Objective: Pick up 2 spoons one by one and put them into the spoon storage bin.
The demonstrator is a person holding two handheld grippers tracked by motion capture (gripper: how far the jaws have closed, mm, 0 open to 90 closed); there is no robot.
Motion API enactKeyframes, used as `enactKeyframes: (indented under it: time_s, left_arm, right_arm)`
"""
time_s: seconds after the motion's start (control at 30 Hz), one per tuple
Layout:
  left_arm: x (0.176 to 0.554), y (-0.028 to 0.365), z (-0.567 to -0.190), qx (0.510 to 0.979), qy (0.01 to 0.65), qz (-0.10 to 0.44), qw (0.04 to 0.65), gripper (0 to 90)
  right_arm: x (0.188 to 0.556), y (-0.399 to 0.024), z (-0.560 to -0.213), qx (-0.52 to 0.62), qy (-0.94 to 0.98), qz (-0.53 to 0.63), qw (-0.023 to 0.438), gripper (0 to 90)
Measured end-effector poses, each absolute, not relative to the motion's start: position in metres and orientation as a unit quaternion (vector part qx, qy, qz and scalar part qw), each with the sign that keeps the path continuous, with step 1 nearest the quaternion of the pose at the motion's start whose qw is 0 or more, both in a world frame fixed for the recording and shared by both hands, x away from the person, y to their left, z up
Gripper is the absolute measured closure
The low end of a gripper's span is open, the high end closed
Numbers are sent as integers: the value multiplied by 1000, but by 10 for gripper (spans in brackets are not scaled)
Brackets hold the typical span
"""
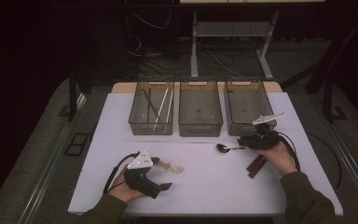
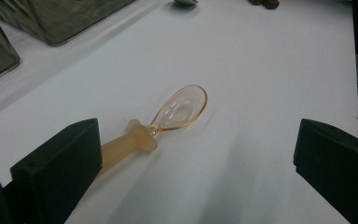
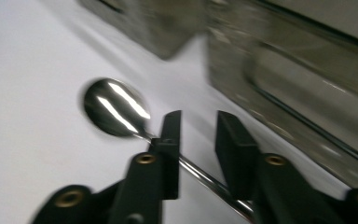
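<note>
Steel spoon (image 3: 116,106) lies between the right tool's (image 3: 198,122) parted jaws.

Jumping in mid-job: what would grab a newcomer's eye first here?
Probably the shiny metal spoon on the white table, its handle between the right gripper jaws, which stand slightly apart. Next, the amber plastic spoon before the open left gripper, and three clear bins behind.
</note>
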State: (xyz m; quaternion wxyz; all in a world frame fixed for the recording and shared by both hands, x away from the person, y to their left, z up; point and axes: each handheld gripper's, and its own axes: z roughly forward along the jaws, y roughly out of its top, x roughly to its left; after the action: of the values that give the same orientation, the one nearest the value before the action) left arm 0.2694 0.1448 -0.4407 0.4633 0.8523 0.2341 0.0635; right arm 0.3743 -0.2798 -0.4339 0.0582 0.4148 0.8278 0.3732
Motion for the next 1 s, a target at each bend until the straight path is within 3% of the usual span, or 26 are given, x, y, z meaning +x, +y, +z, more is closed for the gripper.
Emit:
enactKeyframes:
  time_s: [0.1,0.3,0.83,1.0]
  left_arm:
    - [270,145,-441,853,234,63,463,0]
    - [270,145,-441,853,234,63,463,0]
    - [269,145,-441,850,236,63,466,0]
    - [269,145,-441,850,235,63,467,0]
  right_arm:
    - [374,-264,-437,384,836,389,48,584]
    - [377,-244,-442,351,850,390,45,530]
    - [370,-232,-449,290,887,351,76,522]
    - [368,-233,-449,276,892,352,66,539]
